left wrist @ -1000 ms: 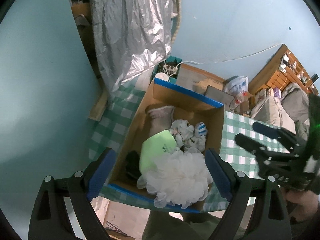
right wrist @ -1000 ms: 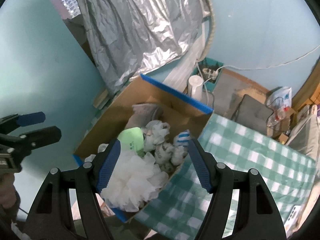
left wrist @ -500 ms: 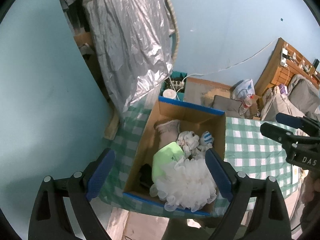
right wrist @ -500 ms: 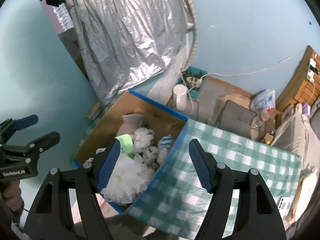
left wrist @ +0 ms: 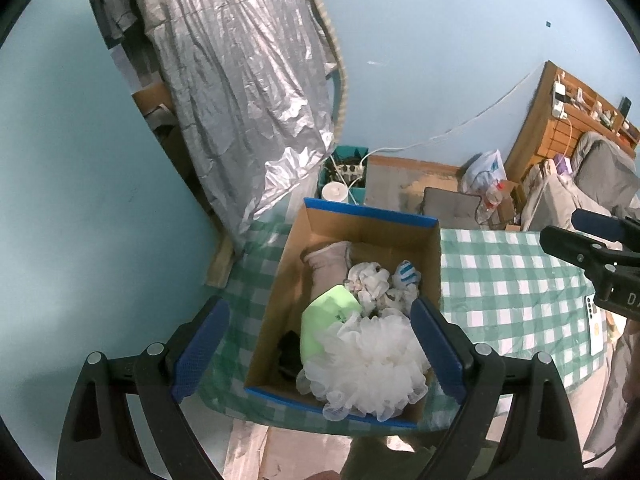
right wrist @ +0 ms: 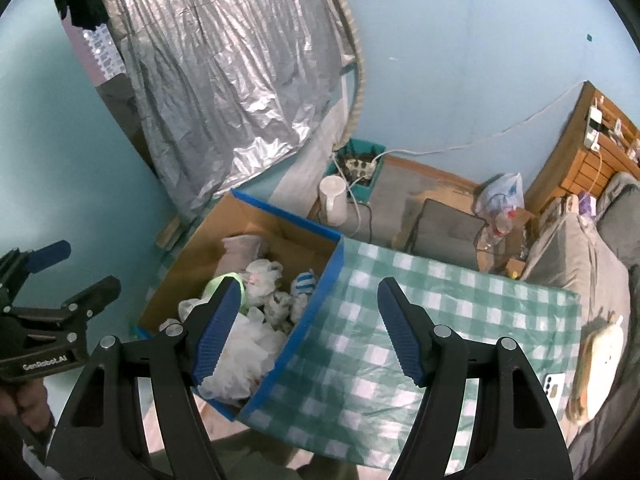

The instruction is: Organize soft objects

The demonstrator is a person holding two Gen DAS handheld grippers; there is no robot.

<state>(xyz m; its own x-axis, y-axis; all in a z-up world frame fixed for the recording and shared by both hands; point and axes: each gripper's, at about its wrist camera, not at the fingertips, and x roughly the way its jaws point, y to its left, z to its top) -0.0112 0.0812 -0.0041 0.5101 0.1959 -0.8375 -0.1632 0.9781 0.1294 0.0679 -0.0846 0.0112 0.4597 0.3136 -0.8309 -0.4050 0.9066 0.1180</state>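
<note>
A: Soft objects fill the cardboard box (left wrist: 296, 280) in the lower centre of the left wrist frame. What lies where?

B: A white mesh bath pouf (left wrist: 372, 364) sits at the bottom end, touching a pale green pad (left wrist: 324, 320) just above and left of it. Above those lie crumpled white cloths (left wrist: 370, 280), a blue-and-white striped sock (left wrist: 406, 274) to their right, and a beige sock (left wrist: 328, 266) toward the top. Something dark (left wrist: 289, 352) sits low on the left; I cannot tell what.

A: And the box itself?

B: It has blue-taped edges and stands on a green-and-white checked tablecloth (left wrist: 512, 280), which stretches off to the right.

A: The tongs?

B: The left gripper (left wrist: 320, 348) is spread wide and holds nothing, its blue pads framing the box. The right gripper (right wrist: 308, 328) is spread wide too and holds nothing, straddling the box's right edge in its own frame's lower centre.

A: Anything behind?

B: A silver foil sheet (left wrist: 240, 80) hangs upper left, and a white cylinder (right wrist: 333, 200) stands on the floor beyond the box.
</note>
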